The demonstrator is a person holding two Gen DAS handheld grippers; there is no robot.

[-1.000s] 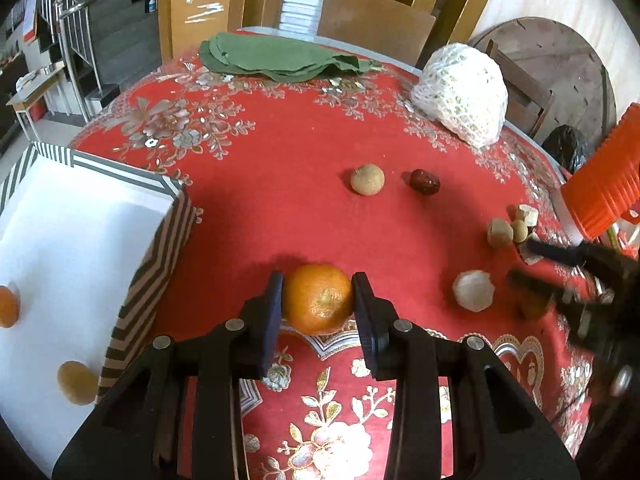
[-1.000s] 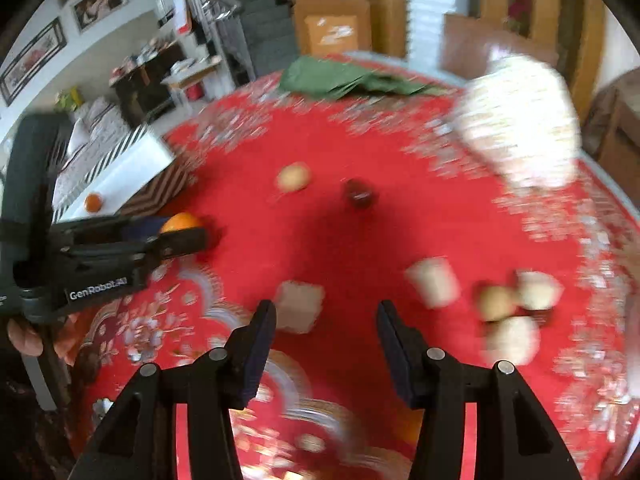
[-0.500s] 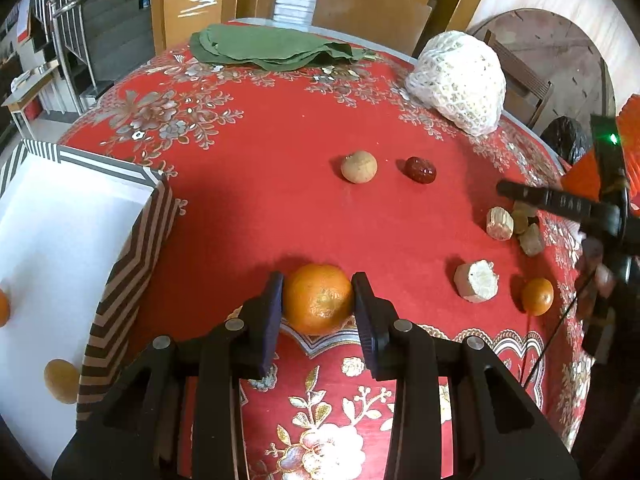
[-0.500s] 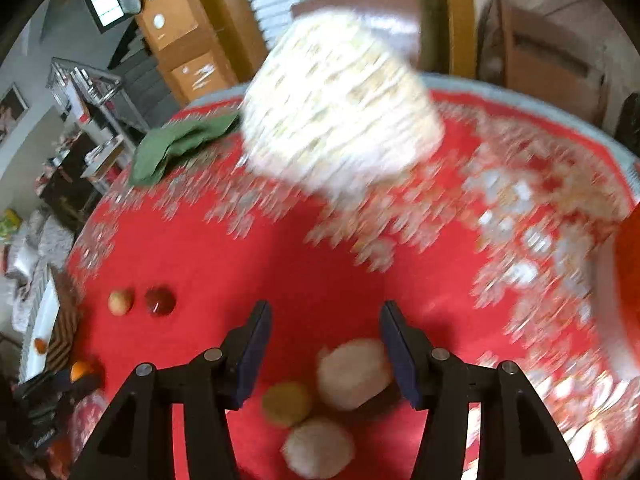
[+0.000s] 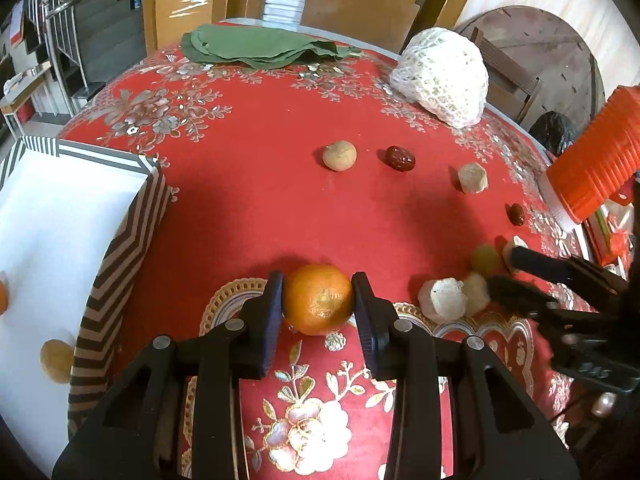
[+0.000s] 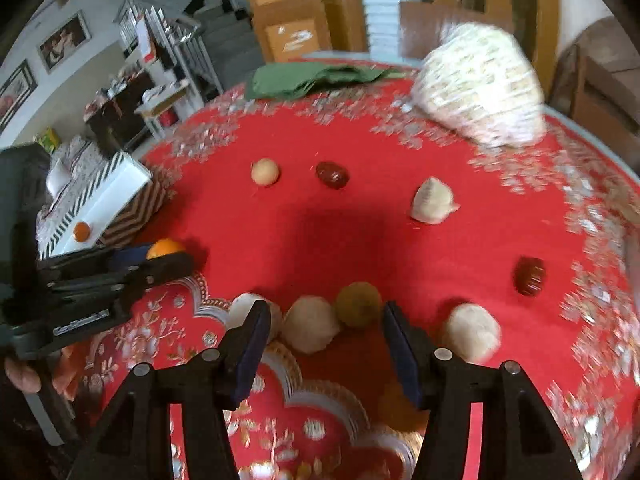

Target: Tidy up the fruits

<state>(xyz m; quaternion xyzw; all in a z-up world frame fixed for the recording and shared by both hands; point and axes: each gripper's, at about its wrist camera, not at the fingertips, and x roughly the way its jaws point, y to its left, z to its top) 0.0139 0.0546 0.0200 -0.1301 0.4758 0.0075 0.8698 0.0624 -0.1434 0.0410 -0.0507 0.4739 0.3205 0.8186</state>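
Round orange mandarin (image 5: 318, 299) clamped between the two dark pads of left gripper (image 5: 318, 304), at or just above the red floral tablecloth (image 5: 248, 208) near the table's front edge; contact with the cloth cannot be told. Skin glossy, finely pitted, small pale mark on the near face. Left gripper angled steeply down, black arms spreading toward the camera.

Right gripper (image 6: 322, 346) also tilted down, jaws parted and just widened, pads touching nothing. Ahead of and between the pads: a pale, rough, peeled-looking chunk (image 6: 310, 324) touching a dull olive-brown round fruit (image 6: 358, 304). Another pale chunk (image 6: 252, 312) partly behind the left pad, a fourth (image 6: 472, 330) outside the right pad. View somewhat motion-blurred.

Further toward the table's middle: smooth tan round fruit (image 5: 339, 155), wrinkled dark red date (image 5: 399, 158), pale faceted chunk (image 5: 473, 177); second date (image 5: 516, 214) toward the right edge.

At the left edge, striped-walled box (image 5: 120, 240) with white floor, holding a tan fruit (image 5: 56, 361) and part of an orange one (image 5: 3, 298).

Far edge: folded green cloth (image 5: 256, 46), white foam net bundle (image 5: 442, 76). Right edge: ribbed orange container (image 5: 596, 160).
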